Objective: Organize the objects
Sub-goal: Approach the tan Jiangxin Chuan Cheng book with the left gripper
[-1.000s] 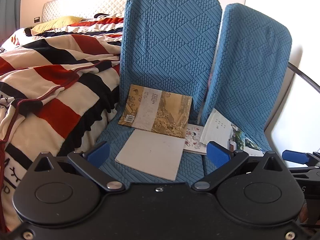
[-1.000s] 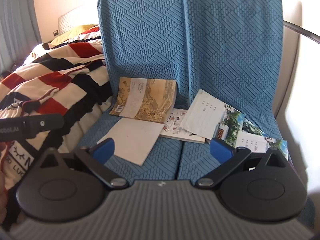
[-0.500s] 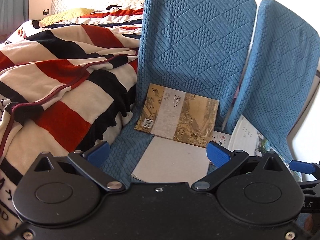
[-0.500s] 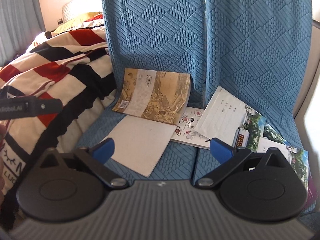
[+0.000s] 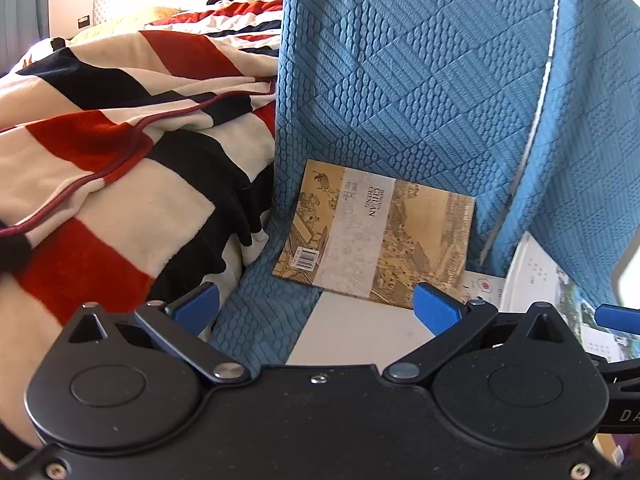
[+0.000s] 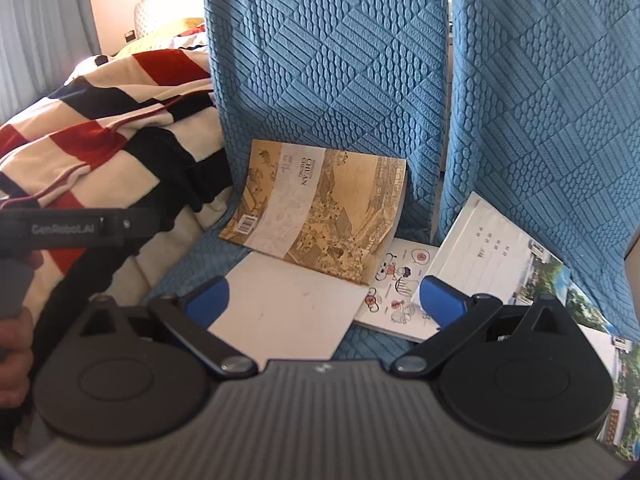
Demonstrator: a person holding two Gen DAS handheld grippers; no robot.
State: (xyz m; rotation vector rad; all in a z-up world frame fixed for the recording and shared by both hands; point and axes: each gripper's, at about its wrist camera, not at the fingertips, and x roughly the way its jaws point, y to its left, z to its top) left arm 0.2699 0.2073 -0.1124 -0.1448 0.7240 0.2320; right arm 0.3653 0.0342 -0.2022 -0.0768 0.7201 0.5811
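**Presently: loose books on the seat, both tongs released**

Handling. Taking the yellow-brown paperback as landmark: it leans, tilted, with its top edge against the left blue backrest and its lower edge resting on a plain white booklet lying flat in front of it. A cartoon-printed booklet lies just right of the paperback, partly under a white-covered book propped against the right backrest. All appear thin, light and flexible; covers look smooth and may slide on one another. Judged best hold: the paperback's free right edge, or its raised top edge, pinched across the thickness. The flat white booklet offers little edge to catch against soft upholstery.

Tongs. Left tongs and right tongs both stand spread wide, grasping nothing, low before the white booklet.

Surface and room. Seat cushion is quilted blue fabric, yielding. Left of the paperback, a red, black and cream striped blanket covers a bed; strong sunlight.
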